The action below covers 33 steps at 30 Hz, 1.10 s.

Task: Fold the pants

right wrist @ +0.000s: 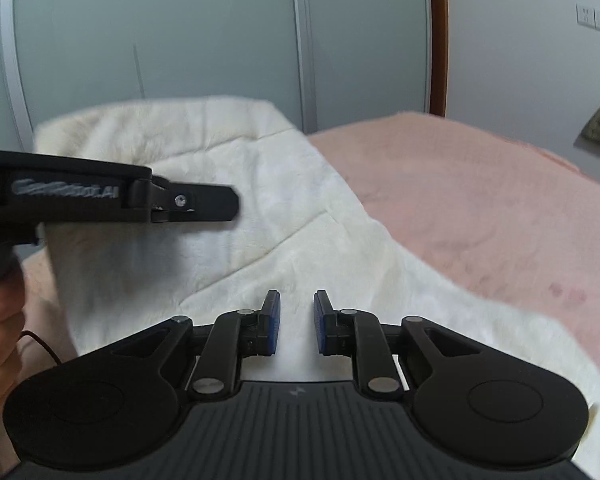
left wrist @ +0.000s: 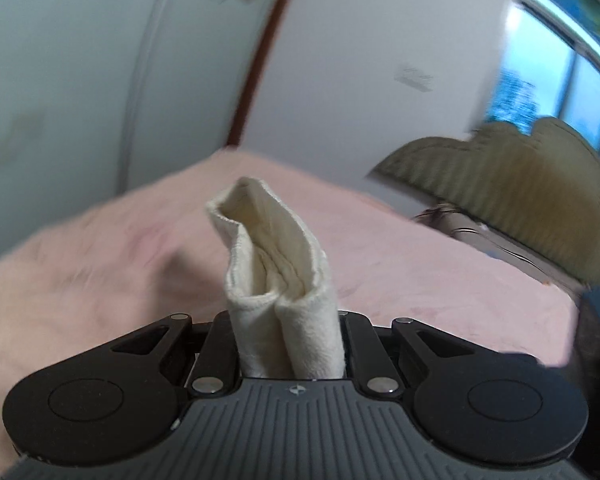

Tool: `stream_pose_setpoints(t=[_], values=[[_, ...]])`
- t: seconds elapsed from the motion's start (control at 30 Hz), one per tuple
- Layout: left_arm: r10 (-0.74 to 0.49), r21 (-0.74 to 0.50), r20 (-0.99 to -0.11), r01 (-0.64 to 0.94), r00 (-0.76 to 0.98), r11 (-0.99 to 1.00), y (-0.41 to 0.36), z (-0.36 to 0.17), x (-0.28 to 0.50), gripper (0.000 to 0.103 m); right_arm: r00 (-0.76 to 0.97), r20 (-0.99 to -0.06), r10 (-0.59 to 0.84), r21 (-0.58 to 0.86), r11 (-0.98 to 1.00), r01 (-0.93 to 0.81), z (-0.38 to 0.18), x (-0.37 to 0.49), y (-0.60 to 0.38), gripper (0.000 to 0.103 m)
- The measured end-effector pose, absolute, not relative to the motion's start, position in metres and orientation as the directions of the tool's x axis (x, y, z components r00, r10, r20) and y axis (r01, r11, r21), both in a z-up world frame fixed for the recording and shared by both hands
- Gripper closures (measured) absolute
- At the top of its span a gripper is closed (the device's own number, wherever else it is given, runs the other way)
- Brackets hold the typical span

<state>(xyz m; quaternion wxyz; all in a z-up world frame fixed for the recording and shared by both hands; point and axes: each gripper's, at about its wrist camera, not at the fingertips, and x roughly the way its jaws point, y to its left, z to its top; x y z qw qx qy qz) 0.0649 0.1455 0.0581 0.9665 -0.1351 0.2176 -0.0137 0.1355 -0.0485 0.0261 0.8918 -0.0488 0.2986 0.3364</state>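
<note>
The cream-white pants [right wrist: 260, 200] lie spread on a pink bed [right wrist: 480, 200]. My left gripper [left wrist: 290, 320] is shut on a bunched fold of the pants [left wrist: 276, 264], held up above the bed; the cloth hides its fingertips. In the right wrist view the left gripper [right wrist: 204, 202] shows from the side over the pants at the left. My right gripper [right wrist: 297, 312] is open and empty, its blue pads [right wrist: 274, 320] just above the pants' near part.
The pink bed cover [left wrist: 420, 260] fills the lower scene. An olive headboard [left wrist: 520, 184] stands at the right, with a window [left wrist: 560, 80] behind it. Pale wardrobe doors [right wrist: 180, 32] stand beyond the bed. A hand [right wrist: 0, 320] holds the left gripper.
</note>
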Motion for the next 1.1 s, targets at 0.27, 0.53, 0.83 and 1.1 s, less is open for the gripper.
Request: stream_pose_setpoints(t=[0.27, 0.53, 0.83, 1.1], values=[[-0.188, -0.137, -0.328, 0.150, 0.926, 0.979, 0.056, 0.074, 0.042, 0.089, 0.688, -0.429, 0.585, 0.017, 0.767, -0.641, 0.054, 0.102, -0.113, 0.084], [-0.342, -0.117, -0.335, 0.321, 0.878, 0.940, -0.041, 0.063, 0.047, 0.086, 0.745, -0.381, 0.547, 0.097, 0.825, -0.556, 0.054, 0.073, -0.228, 0.083], [-0.445, -0.135, -0.389, 0.427, 0.807, 0.894, -0.121, 0.032, 0.046, 0.084, 0.786, -0.428, 0.446, 0.142, 0.892, -0.429, 0.027, 0.049, -0.307, 0.080], [-0.486, -0.145, -0.438, 0.474, 0.756, 0.869, -0.162, 0.008, 0.046, 0.084, 0.786, -0.485, 0.382, 0.113, 0.919, -0.377, 0.012, 0.033, -0.341, 0.079]])
